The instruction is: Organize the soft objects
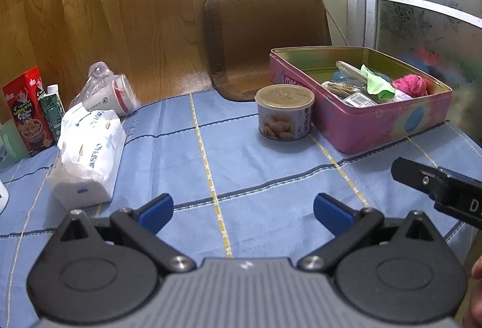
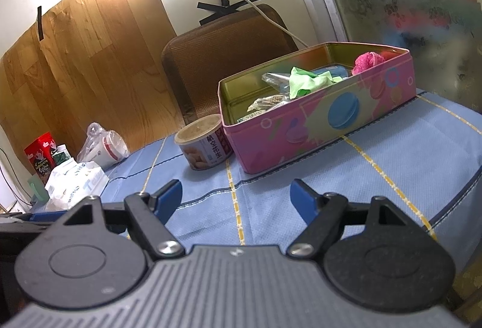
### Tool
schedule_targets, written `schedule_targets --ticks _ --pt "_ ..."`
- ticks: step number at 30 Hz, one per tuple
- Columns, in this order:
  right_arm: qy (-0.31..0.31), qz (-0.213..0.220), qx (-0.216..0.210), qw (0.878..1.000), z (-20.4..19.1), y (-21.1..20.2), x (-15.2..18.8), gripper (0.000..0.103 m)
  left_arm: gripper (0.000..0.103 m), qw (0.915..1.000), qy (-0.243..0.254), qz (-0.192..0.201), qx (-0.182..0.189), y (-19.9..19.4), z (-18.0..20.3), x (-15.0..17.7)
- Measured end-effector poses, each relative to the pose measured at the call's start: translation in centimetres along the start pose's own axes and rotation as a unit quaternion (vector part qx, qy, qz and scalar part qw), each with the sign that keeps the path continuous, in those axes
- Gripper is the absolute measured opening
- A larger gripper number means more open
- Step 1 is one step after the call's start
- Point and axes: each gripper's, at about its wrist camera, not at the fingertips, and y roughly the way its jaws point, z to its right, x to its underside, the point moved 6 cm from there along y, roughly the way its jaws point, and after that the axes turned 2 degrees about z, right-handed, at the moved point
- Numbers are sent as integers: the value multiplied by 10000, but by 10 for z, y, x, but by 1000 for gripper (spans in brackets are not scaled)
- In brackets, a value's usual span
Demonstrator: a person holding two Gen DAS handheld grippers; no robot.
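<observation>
A pink tin box (image 1: 376, 129) (image 2: 316, 129) stands open at the back right of the blue cloth. In it lie a green cloth (image 1: 378, 83) (image 2: 304, 80), a pink fluffy ball (image 1: 411, 85) (image 2: 369, 61) and some wrapped packets. A white tissue pack (image 1: 87, 153) (image 2: 72, 180) lies at the left. My left gripper (image 1: 242, 212) is open and empty, low over the cloth. My right gripper (image 2: 236, 197) is open and empty, in front of the tin; its body shows at the right edge of the left wrist view (image 1: 442, 189).
A round can (image 1: 284, 112) (image 2: 205, 142) stands just left of the tin. A bagged cup (image 1: 107, 91) (image 2: 104, 148), a red box (image 1: 27, 111) (image 2: 40, 156) and a green carton (image 1: 52, 111) sit at the far left. A brown cushion (image 1: 265, 38) leans on the wall.
</observation>
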Motion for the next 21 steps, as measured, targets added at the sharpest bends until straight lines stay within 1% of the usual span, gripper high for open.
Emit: schedule_targets --ticks 21 --pt "25 -28 -33 10000 5 3 1 81 103 9999 55 -153 9 5 0 2"
